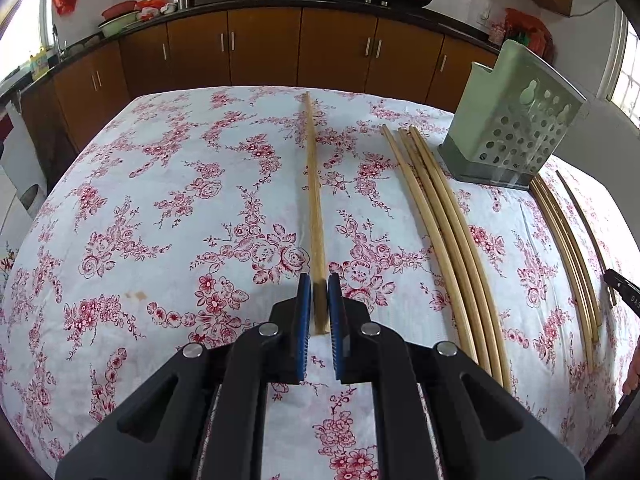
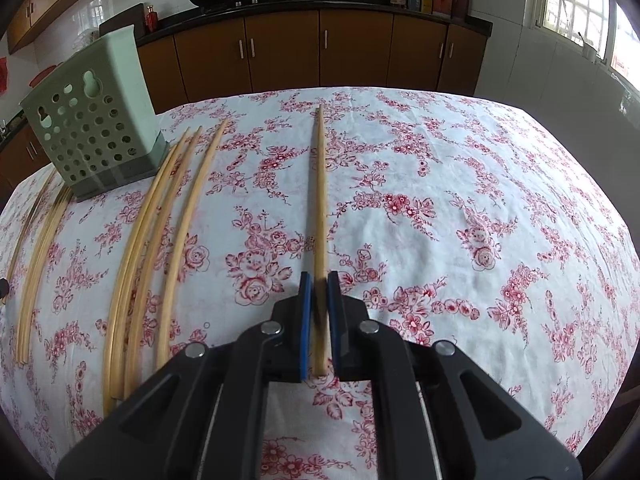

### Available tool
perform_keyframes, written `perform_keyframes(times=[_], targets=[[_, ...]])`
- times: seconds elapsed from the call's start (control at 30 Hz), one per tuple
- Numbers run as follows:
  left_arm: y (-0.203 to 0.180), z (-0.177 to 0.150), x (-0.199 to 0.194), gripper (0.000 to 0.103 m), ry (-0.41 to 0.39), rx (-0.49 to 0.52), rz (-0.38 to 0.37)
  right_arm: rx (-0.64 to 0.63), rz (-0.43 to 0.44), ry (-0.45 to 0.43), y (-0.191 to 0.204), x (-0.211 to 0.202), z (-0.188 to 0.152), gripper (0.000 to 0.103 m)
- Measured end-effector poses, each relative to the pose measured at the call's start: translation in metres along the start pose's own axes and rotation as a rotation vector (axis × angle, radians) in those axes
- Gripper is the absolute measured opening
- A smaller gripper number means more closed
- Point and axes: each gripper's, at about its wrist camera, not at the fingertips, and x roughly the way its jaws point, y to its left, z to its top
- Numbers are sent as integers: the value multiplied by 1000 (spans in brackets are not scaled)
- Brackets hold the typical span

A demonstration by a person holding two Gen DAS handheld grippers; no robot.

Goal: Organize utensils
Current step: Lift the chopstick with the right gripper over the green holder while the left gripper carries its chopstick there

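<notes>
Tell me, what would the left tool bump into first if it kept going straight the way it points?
Probably the flowered tablecloth. The left tool, shut on a chopstick, points down at bare cloth. Depth is hard to judge, but the green holder sits off to the right.

Right claw (image 1: 624, 292) is cut off at the left-wrist frame edge — the chopstick (image 2: 320, 312) is blurred between the pads.

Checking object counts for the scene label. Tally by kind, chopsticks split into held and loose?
Held chopsticks: 2, one in the left tongs, one in the right tongs
Loose chopsticks: 8 on the tablecloth, four on one side of the holder, four on the other
Green perforated holder: 1
Total: 11
</notes>
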Motion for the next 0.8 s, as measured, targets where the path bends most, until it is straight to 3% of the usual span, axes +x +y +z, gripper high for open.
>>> perform_keyframes(times=[0.13,0.27,0.8], targets=[[0,-2,-3,8,11,11,19,14,12,1,-3,-5,-2,8],[6,1,-19,8,-17,-12,15,19,19,-72,-8,-29,3,8],[13,66,-135,7,-379,-66,-23,92,69,-382,-33,-127,57,8]])
